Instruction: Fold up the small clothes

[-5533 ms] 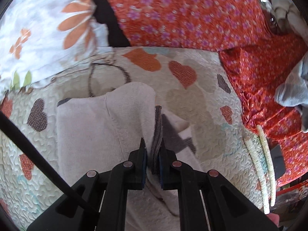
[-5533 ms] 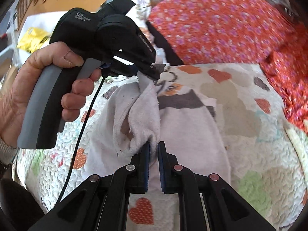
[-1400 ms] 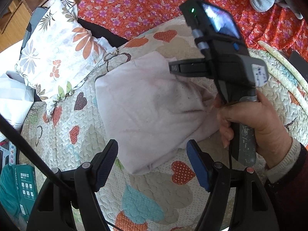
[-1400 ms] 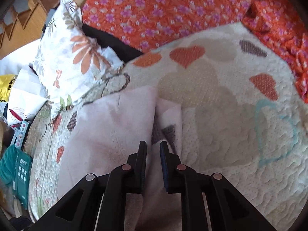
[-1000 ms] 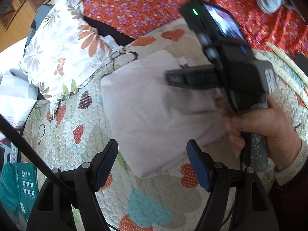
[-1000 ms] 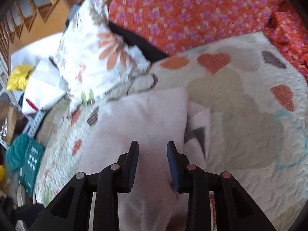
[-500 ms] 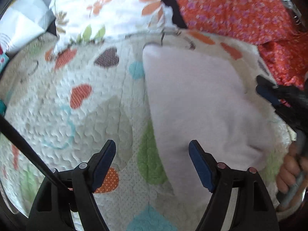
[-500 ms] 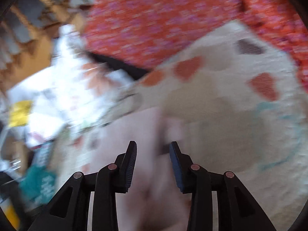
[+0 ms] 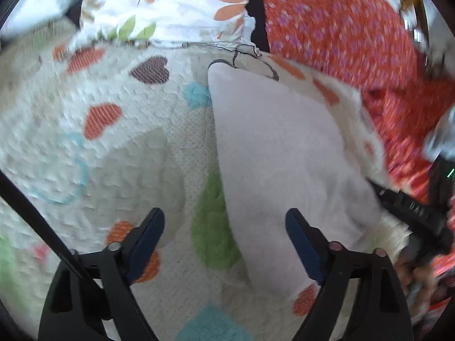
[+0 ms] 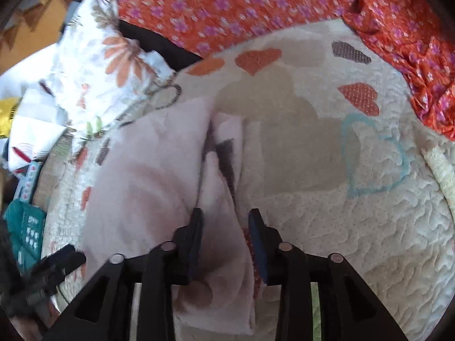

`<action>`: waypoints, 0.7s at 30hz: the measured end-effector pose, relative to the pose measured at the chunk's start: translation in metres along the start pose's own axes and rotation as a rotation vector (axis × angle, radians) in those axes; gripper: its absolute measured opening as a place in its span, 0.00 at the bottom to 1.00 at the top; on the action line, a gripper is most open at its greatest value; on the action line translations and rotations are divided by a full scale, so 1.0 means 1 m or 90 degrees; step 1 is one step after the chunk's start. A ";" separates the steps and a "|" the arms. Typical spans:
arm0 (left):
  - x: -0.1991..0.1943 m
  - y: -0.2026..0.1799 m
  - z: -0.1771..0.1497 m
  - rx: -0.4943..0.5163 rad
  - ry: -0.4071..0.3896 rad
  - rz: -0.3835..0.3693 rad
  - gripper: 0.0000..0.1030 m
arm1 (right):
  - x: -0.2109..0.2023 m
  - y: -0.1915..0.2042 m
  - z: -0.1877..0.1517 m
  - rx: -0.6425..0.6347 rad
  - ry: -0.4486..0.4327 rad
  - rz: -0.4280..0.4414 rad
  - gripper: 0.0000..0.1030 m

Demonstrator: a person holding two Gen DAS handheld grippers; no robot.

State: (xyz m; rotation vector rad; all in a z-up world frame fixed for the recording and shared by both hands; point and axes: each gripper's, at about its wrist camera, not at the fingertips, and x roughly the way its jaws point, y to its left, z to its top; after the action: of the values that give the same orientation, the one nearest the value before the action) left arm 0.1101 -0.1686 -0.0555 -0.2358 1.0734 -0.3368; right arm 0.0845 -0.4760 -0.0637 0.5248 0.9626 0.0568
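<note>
A pale pink folded garment (image 9: 278, 153) lies flat on the heart-patterned quilt (image 9: 93, 153). My left gripper (image 9: 224, 227) is wide open and empty, low over the garment's near left edge. In the right wrist view the same garment (image 10: 142, 182) shows a folded edge with a dark patch (image 10: 227, 156). My right gripper (image 10: 226, 221) is open, its fingers either side of that folded edge near the cloth. The right tool shows at the right of the left wrist view (image 9: 412, 207).
A white floral pillow (image 9: 170, 5) lies behind the quilt. An orange flowered cover (image 10: 256, 0) runs along the back and right. A teal box (image 10: 25, 227) and papers sit at the left edge. A cream cord (image 10: 440, 173) lies at the right.
Both grippers let go of the garment, now folded flat. The left gripper has come lower and closer to its left edge. The right gripper has opened wider over the folded edge.
</note>
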 end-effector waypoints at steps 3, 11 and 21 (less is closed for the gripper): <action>0.021 0.006 0.006 -0.023 0.030 -0.067 0.85 | 0.012 -0.016 0.013 0.055 -0.014 0.062 0.67; 0.051 -0.025 0.014 0.006 0.091 -0.106 0.45 | 0.066 0.000 0.023 0.099 0.042 0.139 0.30; -0.012 -0.005 0.013 0.031 0.064 -0.093 0.33 | 0.022 0.052 0.010 0.037 0.008 0.209 0.24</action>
State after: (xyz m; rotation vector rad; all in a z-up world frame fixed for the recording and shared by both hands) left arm 0.1155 -0.1685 -0.0382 -0.2566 1.1481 -0.5089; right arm 0.1152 -0.4283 -0.0528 0.7325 0.8841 0.3277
